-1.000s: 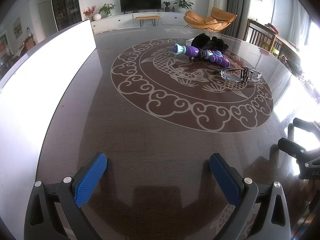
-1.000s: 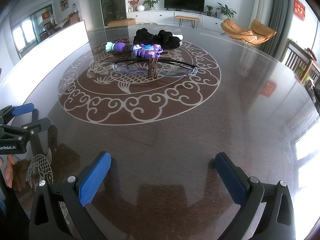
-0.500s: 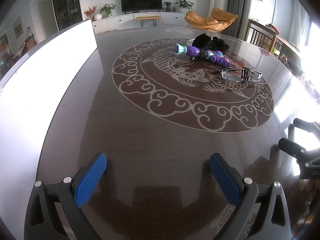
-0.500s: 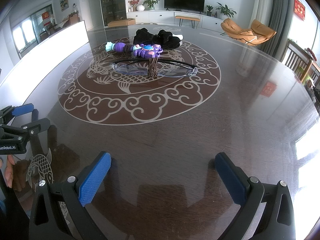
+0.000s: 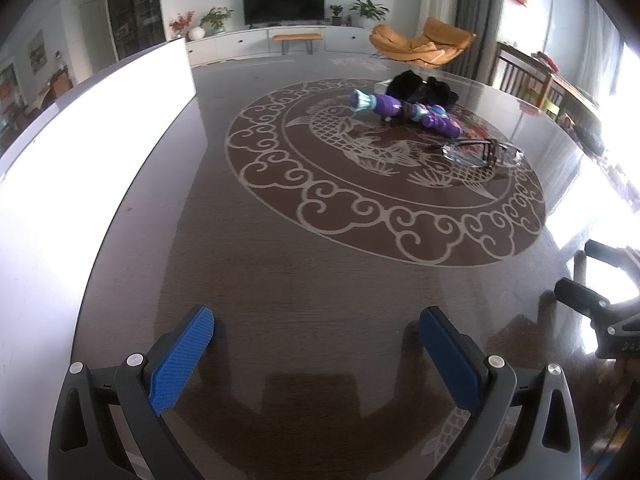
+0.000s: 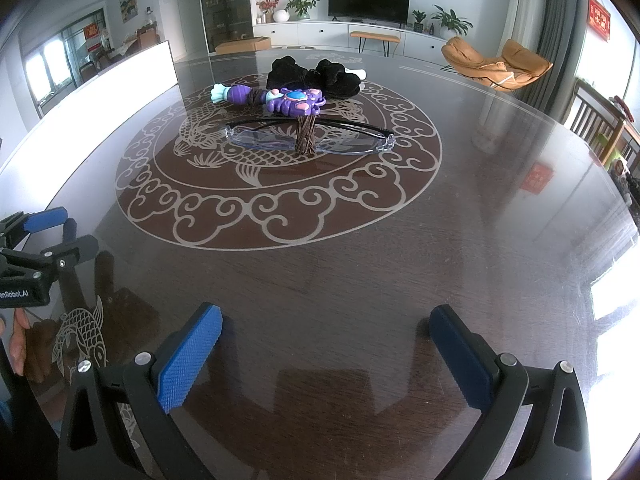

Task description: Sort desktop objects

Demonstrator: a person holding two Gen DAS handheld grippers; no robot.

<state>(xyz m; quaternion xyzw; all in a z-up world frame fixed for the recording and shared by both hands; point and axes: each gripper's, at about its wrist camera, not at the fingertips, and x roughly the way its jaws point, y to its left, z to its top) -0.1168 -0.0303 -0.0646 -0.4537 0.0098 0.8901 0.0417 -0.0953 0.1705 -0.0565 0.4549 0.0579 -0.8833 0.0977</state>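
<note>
Your left tool (image 5: 316, 336) sits low over the near edge of the tabletop (image 5: 280, 264) with its blue pads (image 5: 180, 360) spread wide and nothing between them. Your right tool (image 6: 324, 332) is the same — fingers far apart, gripping nothing, only bare dark wood between the pads (image 6: 188, 356). Each tool shows at the edge of the other's view: the right one at the far right of the left camera, the left one at the far left of the right camera.

Further out, the things to sort lie together on the round fish-and-cloud inlay (image 6: 276, 168) in the middle of the tabletop, well apart from both tools. Nearest your right tool are the glasses (image 6: 308, 138), folded, with clear lenses and dark arms, and a brown hair tie (image 6: 306, 136) looped around their bridge. Just behind them lies the purple toy (image 6: 276, 100), its teal end pointing left — whether it touches the glasses you cannot tell. Behind the toy is a black cloth (image 6: 316, 76), bunched up and touching it. From the left camera the same cluster sits far off to the right: cloth (image 5: 420, 88), toy (image 5: 404, 112), then glasses (image 5: 480, 154).
</note>
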